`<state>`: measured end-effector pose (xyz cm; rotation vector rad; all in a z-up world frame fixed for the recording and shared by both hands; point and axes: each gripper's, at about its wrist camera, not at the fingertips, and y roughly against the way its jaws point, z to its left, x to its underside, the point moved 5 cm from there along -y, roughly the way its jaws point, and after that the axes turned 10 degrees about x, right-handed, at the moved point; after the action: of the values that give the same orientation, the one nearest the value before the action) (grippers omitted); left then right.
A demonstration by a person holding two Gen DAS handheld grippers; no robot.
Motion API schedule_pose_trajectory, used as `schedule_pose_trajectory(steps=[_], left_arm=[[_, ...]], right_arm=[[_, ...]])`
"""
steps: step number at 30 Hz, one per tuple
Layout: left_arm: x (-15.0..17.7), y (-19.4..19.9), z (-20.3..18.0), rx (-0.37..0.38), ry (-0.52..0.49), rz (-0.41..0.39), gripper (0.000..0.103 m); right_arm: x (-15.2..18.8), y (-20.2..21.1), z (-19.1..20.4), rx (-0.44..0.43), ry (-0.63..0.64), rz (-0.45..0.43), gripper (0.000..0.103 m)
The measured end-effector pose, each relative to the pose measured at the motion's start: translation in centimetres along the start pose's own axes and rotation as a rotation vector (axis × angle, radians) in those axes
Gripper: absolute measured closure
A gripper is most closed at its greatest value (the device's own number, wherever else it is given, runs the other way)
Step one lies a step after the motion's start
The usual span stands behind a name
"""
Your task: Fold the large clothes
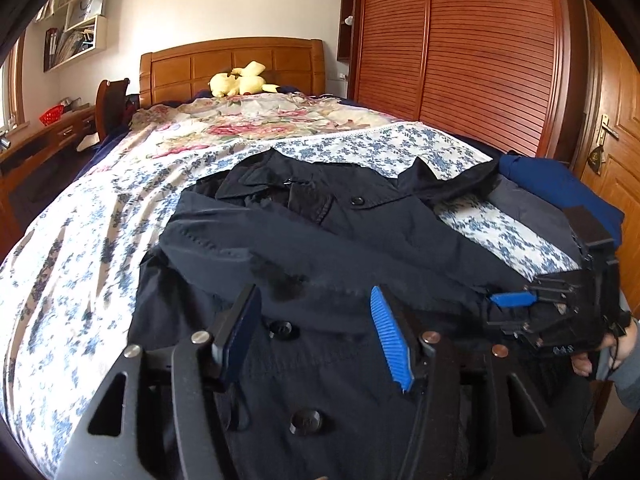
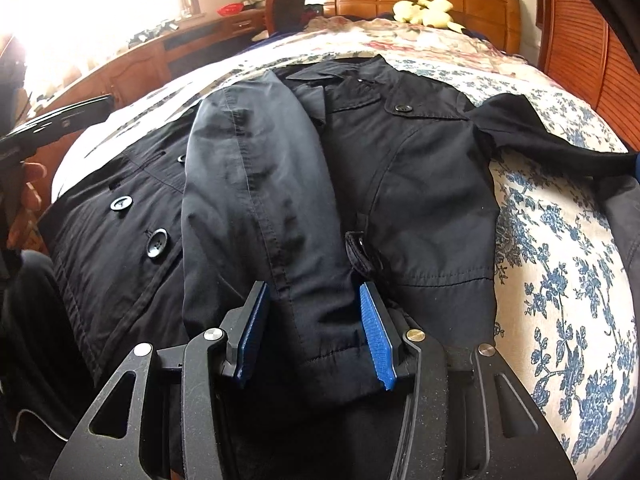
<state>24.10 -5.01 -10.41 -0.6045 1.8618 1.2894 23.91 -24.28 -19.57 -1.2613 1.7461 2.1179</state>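
Note:
A dark navy buttoned coat [image 1: 304,248] lies front-up on the floral bedspread [image 1: 80,240], collar toward the headboard. One sleeve [image 2: 256,200] is folded across its front; the other sleeve [image 2: 540,136] sticks out to the right. My left gripper [image 1: 316,320] is open, jaws wide apart just above the coat's buttoned front. My right gripper [image 2: 312,328] is open, its blue pads either side of the folded sleeve's cuff [image 2: 328,360]. The right gripper also shows in the left wrist view [image 1: 516,300] at the coat's right edge.
A yellow plush toy [image 1: 240,82] lies by the wooden headboard [image 1: 232,60]. A blue garment [image 1: 560,188] sits at the bed's right edge. A wooden wardrobe [image 1: 460,40] stands on the right, a desk [image 2: 152,52] on the left.

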Motion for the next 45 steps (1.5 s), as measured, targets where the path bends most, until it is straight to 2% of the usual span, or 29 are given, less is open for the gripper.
schedule_pose_trajectory(steps=[5,11,16,26,30,31,33,35,39,45], left_arm=[[-1.3,-3.2,0.2,0.013,-0.031,0.007,0.047],[-2.2,-7.0,1.1,0.044,-0.047,0.014,0.047],[-1.8,-9.1,2.3,0.062,-0.048,0.017,0.047],[-1.0,-10.4,3.7,0.128,0.030,0.031,0.047],[-0.6,-10.6,3.6,0.105,0.024,0.026,0.047],[-0.5,-10.6,3.6,0.103,0.020,0.029,0.047],[-0.3,-10.7,3.5,0.099,0.014,0.032,0.047],[-0.2,-10.7,3.3,0.092,0.006,0.029,0.047],[-0.2,-10.7,3.3,0.092,-0.003,0.029,0.047],[-0.1,-10.8,2.9,0.096,-0.019,0.037,0.047]], right_arm=[[-1.0,2.3,-0.7,0.014,-0.029,-0.049,0.056],[-2.4,4.6,-3.4,0.124,-0.061,-0.088,0.046],[-3.5,4.6,-6.6,0.212,-0.111,-0.085,0.045],[-6.6,1.3,-13.0,0.342,-0.195,-0.061,0.044],[-8.6,-0.6,-15.8,0.388,-0.218,-0.049,0.044],[-9.3,-1.3,-16.7,0.406,-0.225,-0.047,0.043],[-10.0,-2.2,-18.0,0.419,-0.249,-0.045,0.033],[-10.7,-3.4,-19.7,0.442,-0.288,-0.035,0.032],[-11.2,-5.5,-22.6,0.474,-0.374,0.003,0.032],[-10.4,-6.8,-24.2,0.486,-0.462,0.061,0.032]])
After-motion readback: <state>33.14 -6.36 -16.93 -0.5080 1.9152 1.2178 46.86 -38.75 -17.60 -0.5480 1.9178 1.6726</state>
